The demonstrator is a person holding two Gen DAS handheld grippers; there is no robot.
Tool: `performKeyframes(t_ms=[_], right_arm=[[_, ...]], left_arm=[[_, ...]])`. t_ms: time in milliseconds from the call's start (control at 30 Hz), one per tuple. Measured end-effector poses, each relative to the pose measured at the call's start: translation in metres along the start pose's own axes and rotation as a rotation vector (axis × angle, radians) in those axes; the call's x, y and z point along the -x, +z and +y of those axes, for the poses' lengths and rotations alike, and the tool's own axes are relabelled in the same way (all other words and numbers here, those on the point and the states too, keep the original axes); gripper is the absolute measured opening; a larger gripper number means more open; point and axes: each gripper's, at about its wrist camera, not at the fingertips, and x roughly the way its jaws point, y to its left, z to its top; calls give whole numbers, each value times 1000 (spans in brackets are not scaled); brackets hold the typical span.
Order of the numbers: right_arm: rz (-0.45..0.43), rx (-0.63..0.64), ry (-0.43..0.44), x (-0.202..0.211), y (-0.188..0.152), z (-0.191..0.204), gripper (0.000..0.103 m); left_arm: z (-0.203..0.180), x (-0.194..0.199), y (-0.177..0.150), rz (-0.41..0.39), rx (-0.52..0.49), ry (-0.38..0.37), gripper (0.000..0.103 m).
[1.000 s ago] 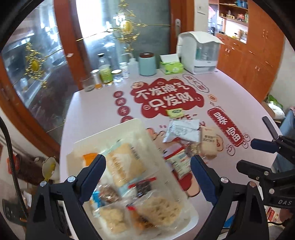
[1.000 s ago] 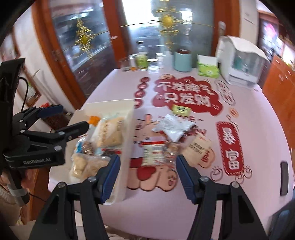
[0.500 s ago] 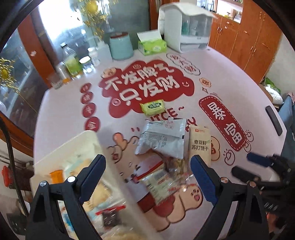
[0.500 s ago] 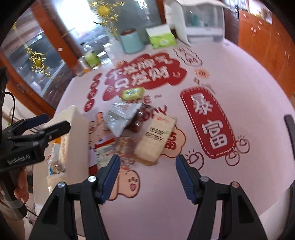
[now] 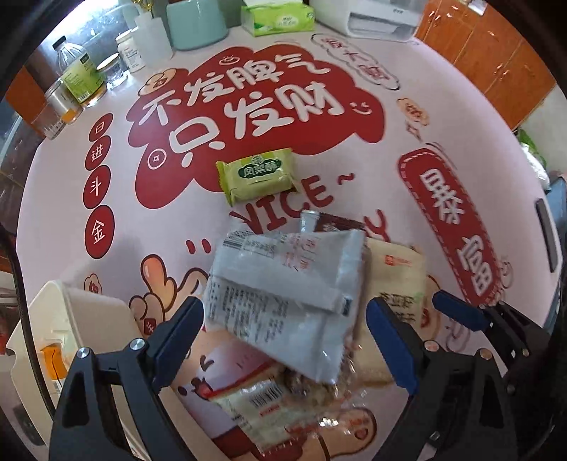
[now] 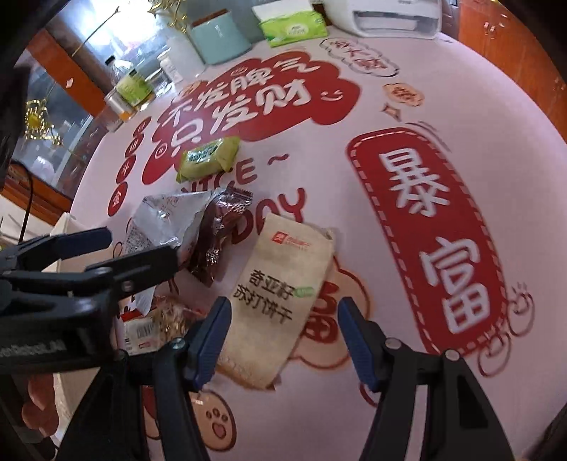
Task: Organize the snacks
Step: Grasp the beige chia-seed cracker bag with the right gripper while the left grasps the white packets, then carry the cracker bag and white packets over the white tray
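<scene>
- The left gripper (image 5: 283, 333) hangs over the snack pile with its jaws spread wide, a silver-white packet (image 5: 287, 294) lying between the blue pads (image 5: 389, 344) but not pinched
- The right gripper (image 6: 283, 333) has its jaws apart on either side of a beige cracker packet (image 6: 280, 301), which lies flat on the pink tablecloth (image 6: 443, 88); nothing is gripped
- A dark brown wrapper (image 6: 219, 234) sits between the silver and beige packets
- A green snack bar (image 5: 257, 175) lies alone, further up the table
- A cream tray (image 5: 81, 319) stands at the left edge, near the pile
- A green tissue box (image 6: 294, 26) and a teal canister (image 6: 219, 39) stand at the far side
</scene>
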Motion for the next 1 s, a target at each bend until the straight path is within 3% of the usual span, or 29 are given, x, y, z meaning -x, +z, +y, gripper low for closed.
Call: performKeyframes(t_ms=[200, 467, 633, 767, 933, 1000], right_arm=[[29, 15, -11, -18, 6, 8, 64], [23, 85, -109, -27, 14, 28, 65], [28, 139, -162, -31, 14, 37, 66], [25, 178, -184, -33, 13, 41, 66], [21, 177, -175, -29, 11, 36, 59], [25, 176, -160, -27, 9, 33, 58]], left_arm=[[11, -14, 9, 40, 55, 23, 93], [21, -23, 16, 65, 109, 20, 93], [28, -43, 16, 132, 137, 38, 93], [38, -59, 11, 173, 194, 8, 91], [41, -53, 12, 139, 192, 14, 72], [42, -51, 12, 131, 188, 31, 58]])
